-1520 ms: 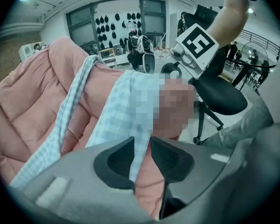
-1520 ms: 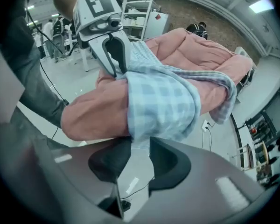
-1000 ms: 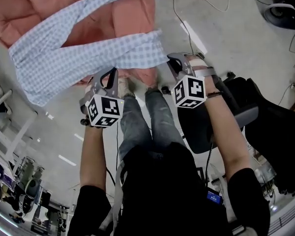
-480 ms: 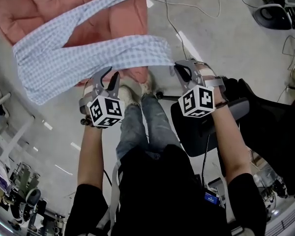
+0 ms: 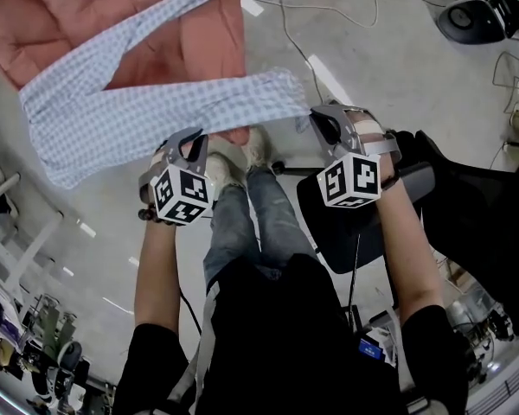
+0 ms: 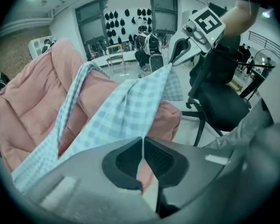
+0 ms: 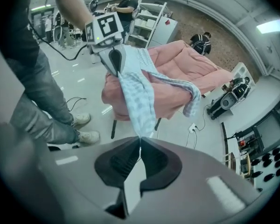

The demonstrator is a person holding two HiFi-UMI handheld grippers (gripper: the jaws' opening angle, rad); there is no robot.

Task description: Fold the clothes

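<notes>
My left gripper [image 5: 193, 142] has just pinched shut on the shirt [image 5: 156, 102] hem. The right gripper [image 5: 322, 118] is clamped tight on the other corner, with the hem stretched between them. The rest lies over the pink quilt [image 5: 60, 20] ahead, one sleeve trailing across it.

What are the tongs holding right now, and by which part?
The blue checked garment, stretched between both: left tongs, just closed, pinch its near edge; right tongs pinch its end corner.
</notes>
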